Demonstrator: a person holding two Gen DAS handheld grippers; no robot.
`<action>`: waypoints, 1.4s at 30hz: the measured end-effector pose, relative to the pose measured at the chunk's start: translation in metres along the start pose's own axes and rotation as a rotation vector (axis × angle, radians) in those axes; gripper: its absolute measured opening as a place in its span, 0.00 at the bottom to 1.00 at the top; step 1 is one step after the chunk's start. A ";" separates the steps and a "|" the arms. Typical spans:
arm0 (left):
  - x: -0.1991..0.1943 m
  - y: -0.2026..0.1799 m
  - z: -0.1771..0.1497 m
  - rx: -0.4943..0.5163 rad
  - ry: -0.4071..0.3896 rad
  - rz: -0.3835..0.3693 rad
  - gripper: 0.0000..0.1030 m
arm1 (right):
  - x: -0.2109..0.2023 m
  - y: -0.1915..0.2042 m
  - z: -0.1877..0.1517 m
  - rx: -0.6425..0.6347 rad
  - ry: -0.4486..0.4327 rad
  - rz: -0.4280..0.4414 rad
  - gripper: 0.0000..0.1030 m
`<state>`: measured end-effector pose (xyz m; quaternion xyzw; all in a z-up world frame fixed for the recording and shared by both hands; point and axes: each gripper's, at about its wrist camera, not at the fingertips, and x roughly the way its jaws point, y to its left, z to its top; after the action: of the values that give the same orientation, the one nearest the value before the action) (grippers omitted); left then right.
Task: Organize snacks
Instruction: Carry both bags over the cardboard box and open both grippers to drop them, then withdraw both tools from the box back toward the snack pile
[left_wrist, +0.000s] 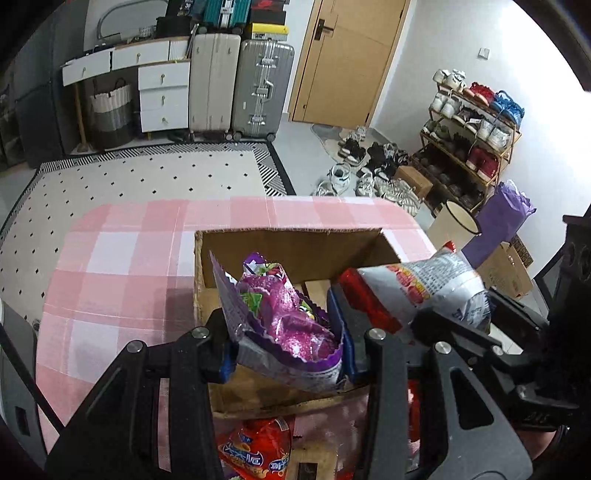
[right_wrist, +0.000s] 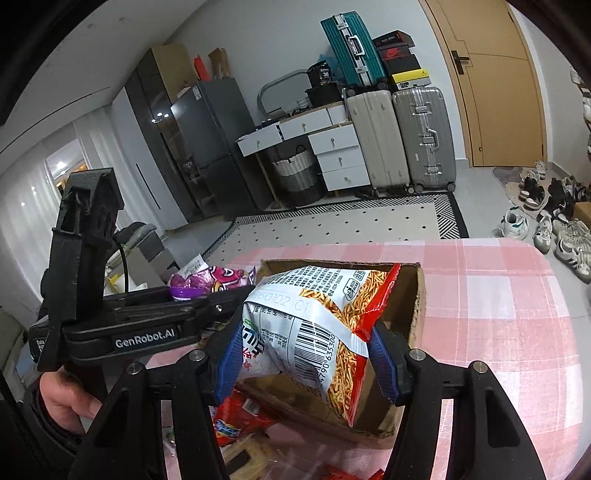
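Item 1. Left tongs (left_wrist: 288, 354): black frame, blue pads, clamped on a crumpled purple foil snack bag (left_wrist: 284, 317). The bag hangs between the pads, over the near part of the box.

Item 2. Right tongs (right_wrist: 303, 354): same make, clamped on a white-and-red snack bag printed with thin fried sticks and a barcode (right_wrist: 317, 325). The bag is held above the box opening, its lower corner dipping inside. In the left wrist view this bag (left_wrist: 424, 284) sits just right of the purple one, the two close together.

Item 3. Open brown cardboard box (left_wrist: 295, 251): stands on the table, flaps cut away. Its floor shows bare cardboard between the two bags.

Item 4. Table with pink-and-white checked cloth (left_wrist: 122, 266): carries the box. Near edge holds a loose red snack packet with blue lettering (left_wrist: 255, 450), lying in front of the box.

Item 5. Person's hand (right_wrist: 62, 402): grips the handle of the left tongs, seen from the right wrist view.

Item 6. Surroundings: grey hard-shell suitcase (left_wrist: 258, 88), wooden shoe rack (left_wrist: 472, 133).
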<state>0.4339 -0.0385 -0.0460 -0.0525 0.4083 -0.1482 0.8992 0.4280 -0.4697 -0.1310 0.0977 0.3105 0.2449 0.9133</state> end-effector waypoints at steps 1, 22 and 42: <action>0.004 0.000 -0.002 -0.004 0.007 0.003 0.38 | 0.002 -0.003 -0.001 0.000 0.001 -0.009 0.59; -0.015 -0.014 -0.036 0.029 -0.087 0.097 0.81 | -0.035 0.001 0.000 -0.018 -0.106 -0.052 0.81; -0.177 -0.031 -0.096 0.062 -0.239 0.115 0.99 | -0.154 0.052 -0.042 -0.032 -0.226 -0.062 0.91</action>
<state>0.2445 -0.0110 0.0244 -0.0186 0.2957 -0.1018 0.9497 0.2762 -0.5022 -0.0667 0.1004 0.2047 0.2090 0.9510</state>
